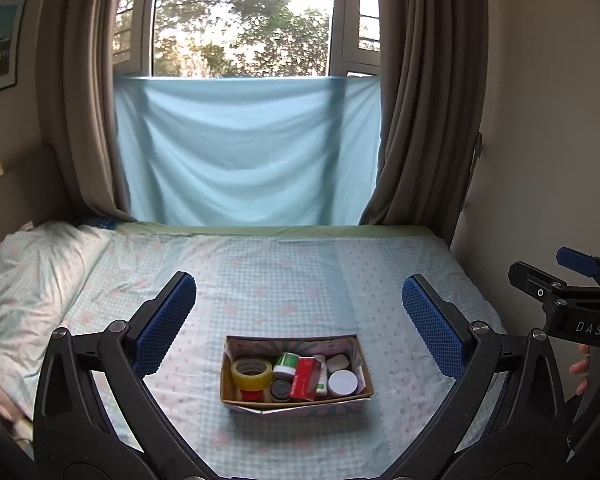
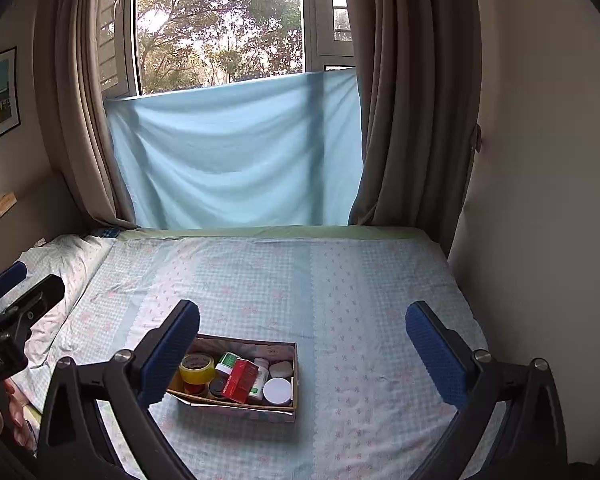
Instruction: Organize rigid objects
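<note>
Left gripper (image 1: 299, 322) spread wide and empty above the bed (image 1: 284, 272), right gripper (image 2: 302, 338) likewise spread, cardboard box (image 1: 296, 400) near the bed's front edge, holding tape roll (image 1: 251, 374), red carton (image 1: 306, 378), white-lidded jar (image 1: 342, 383), perhaps small bottles

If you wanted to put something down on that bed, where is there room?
Bare sheet lies all around the cardboard box: between it and the pillow, toward the window-side blue cloth, and toward the right wall. The box itself is packed: tape roll, red carton, jars.
</note>
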Motion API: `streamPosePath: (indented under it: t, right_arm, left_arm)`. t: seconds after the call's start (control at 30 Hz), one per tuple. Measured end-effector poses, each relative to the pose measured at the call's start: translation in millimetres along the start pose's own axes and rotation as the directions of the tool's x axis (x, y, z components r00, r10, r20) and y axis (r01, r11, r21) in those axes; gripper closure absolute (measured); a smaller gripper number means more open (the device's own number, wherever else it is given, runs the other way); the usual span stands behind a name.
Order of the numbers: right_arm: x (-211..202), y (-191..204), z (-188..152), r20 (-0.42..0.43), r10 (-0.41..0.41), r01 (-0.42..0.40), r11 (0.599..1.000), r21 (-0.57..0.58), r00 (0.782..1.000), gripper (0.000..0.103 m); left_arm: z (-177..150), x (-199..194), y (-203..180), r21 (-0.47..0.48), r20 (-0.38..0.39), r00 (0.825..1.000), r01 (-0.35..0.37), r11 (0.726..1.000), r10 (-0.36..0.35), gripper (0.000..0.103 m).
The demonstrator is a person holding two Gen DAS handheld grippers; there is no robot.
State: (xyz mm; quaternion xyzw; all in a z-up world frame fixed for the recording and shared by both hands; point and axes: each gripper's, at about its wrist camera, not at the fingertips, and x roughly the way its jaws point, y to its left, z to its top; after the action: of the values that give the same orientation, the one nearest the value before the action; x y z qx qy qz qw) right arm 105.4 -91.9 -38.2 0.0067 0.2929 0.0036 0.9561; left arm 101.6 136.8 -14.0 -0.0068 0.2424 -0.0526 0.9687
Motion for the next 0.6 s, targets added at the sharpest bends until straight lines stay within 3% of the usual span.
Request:
streamPosePath:
  t: [0.6]
  right_arm:
    - [-15.7,-27.7,-5.9,0.03,-0.027,0.026,0.999,0.022,0.999,0.0]
  left_arm:
    - [-5.2,-6.6,-30.6,0.017,0.021,1.0,0.019,1.0,-0.019,0.0]
